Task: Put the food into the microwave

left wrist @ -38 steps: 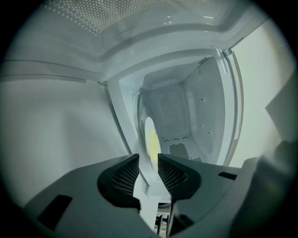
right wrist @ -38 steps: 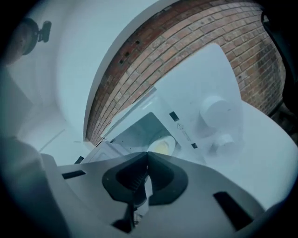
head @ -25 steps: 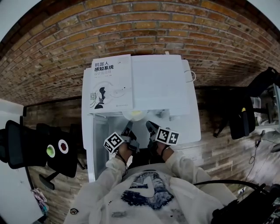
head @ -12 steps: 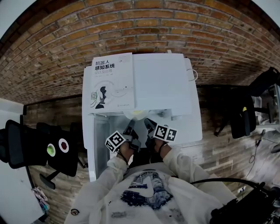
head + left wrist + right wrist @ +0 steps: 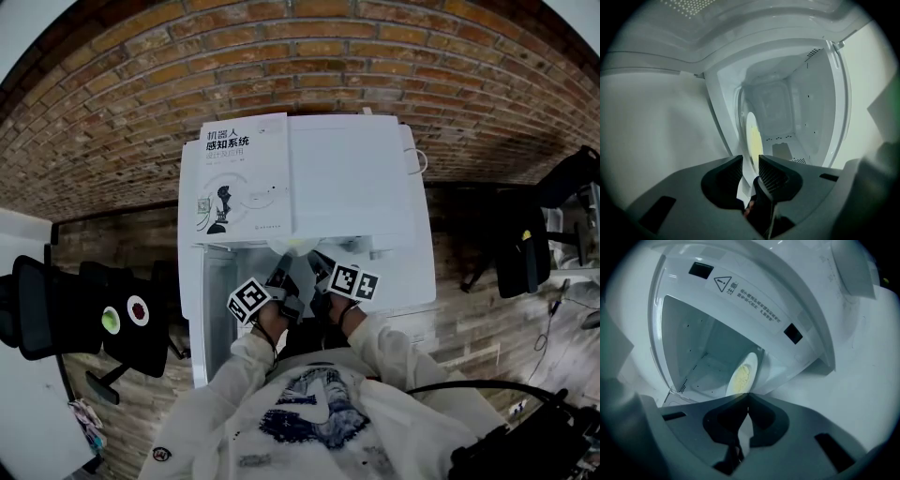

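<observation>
A white plate (image 5: 292, 247) carrying yellow food (image 5: 740, 375) is at the mouth of the white microwave (image 5: 347, 178), mostly hidden under its top in the head view. My left gripper (image 5: 280, 275) is shut on the plate's near-left rim, and my right gripper (image 5: 324, 268) is shut on its near-right rim. In the left gripper view the plate (image 5: 752, 137) stands edge-on between the jaws of the gripper (image 5: 750, 160), with the white cavity (image 5: 787, 117) behind it. The right gripper (image 5: 747, 397) pinches the plate edge (image 5: 749, 363) in front of the cavity floor (image 5: 705, 371).
A book (image 5: 239, 178) lies on the microwave's top at the left. The microwave door (image 5: 200, 309) hangs open on the left side. Black office chairs stand at the left (image 5: 56, 309) and the right (image 5: 520, 244). A brick wall (image 5: 300, 56) is behind.
Both grippers have pushed forward a little with the plate, which now sits further under the microwave's top edge and shows less in the head view.
</observation>
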`<state>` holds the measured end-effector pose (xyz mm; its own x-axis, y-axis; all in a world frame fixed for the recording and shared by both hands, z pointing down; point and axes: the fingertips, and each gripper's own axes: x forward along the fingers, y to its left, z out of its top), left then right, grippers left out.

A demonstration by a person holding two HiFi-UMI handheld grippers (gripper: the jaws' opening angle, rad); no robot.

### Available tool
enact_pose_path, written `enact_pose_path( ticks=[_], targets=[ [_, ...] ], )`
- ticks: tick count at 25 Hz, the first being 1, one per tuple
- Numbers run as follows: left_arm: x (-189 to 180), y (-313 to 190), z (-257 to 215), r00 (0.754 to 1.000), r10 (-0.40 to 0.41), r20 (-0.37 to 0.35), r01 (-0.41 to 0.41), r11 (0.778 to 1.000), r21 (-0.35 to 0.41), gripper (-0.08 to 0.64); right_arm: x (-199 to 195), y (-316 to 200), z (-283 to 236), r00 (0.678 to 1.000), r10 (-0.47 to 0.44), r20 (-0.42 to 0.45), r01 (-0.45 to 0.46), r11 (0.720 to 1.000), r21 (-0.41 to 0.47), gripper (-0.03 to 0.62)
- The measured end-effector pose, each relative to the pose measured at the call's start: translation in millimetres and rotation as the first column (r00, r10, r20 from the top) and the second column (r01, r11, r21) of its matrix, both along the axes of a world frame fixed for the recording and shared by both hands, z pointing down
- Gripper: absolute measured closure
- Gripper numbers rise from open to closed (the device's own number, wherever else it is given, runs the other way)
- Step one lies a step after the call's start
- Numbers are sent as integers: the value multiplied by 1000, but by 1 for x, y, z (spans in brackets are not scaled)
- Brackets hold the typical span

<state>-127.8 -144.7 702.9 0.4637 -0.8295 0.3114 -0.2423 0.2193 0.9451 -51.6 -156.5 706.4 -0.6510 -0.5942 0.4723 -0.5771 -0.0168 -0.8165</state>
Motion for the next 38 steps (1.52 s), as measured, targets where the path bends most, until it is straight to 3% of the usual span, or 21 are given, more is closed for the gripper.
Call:
enact_pose_path(
  ticks=[38],
  targets=[
    [-9, -27, 1, 1000, 2, 10, -2, 1000, -2, 446, -18, -37, 1, 1000, 29, 7, -29, 1000, 2, 578]
  ],
)
